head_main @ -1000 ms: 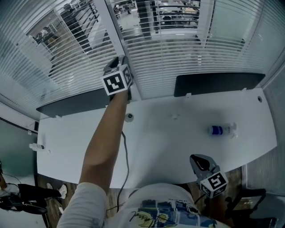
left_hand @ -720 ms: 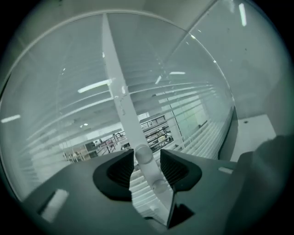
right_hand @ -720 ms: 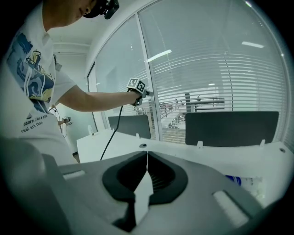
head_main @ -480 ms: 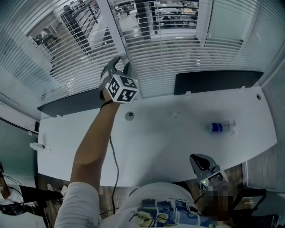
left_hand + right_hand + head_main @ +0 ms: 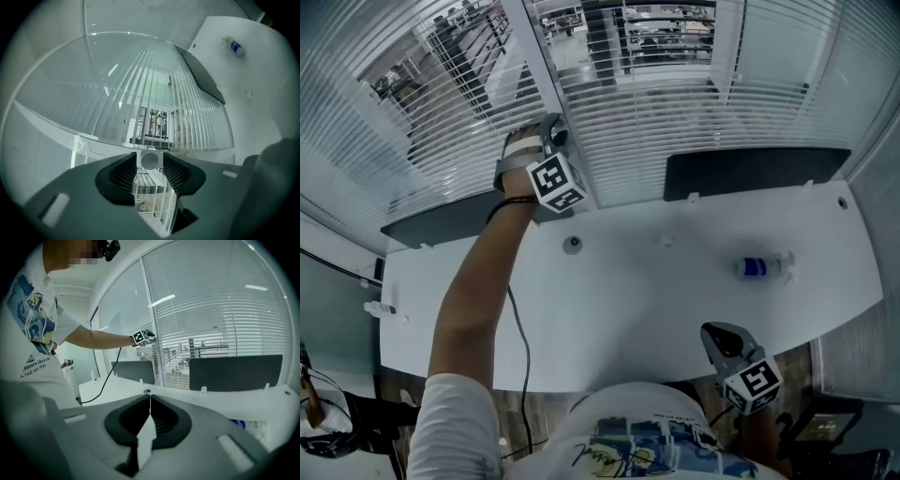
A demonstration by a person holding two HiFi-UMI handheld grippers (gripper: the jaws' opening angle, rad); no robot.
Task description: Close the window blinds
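Note:
White slatted blinds (image 5: pixel 675 103) sit behind glass on both sides of a white window post (image 5: pixel 546 84). The slats stand partly tilted, and an office shows through them. My left gripper (image 5: pixel 551 129) is up at the post and points straight at a small round grey knob (image 5: pixel 150 160). The knob lies between the left gripper's (image 5: pixel 150 166) pad tips with thin gaps on both sides. These jaws have just been opening and are open around it. My right gripper (image 5: pixel 719 339) hangs low by the desk's near edge. In its own view the right gripper (image 5: pixel 150 397) is shut on nothing.
A white desk (image 5: pixel 656 300) runs under the window, with dark divider panels (image 5: pixel 750 173) along its far edge. A bottle with a blue label (image 5: pixel 764 269) lies at its right and a round cable port (image 5: pixel 572 245) sits mid-desk. A black cable (image 5: pixel 517 347) trails from the left gripper.
My left hand has rolled about a quarter turn on the spot at the window post, so its marker cube shows a different face. The right gripper has stayed put.

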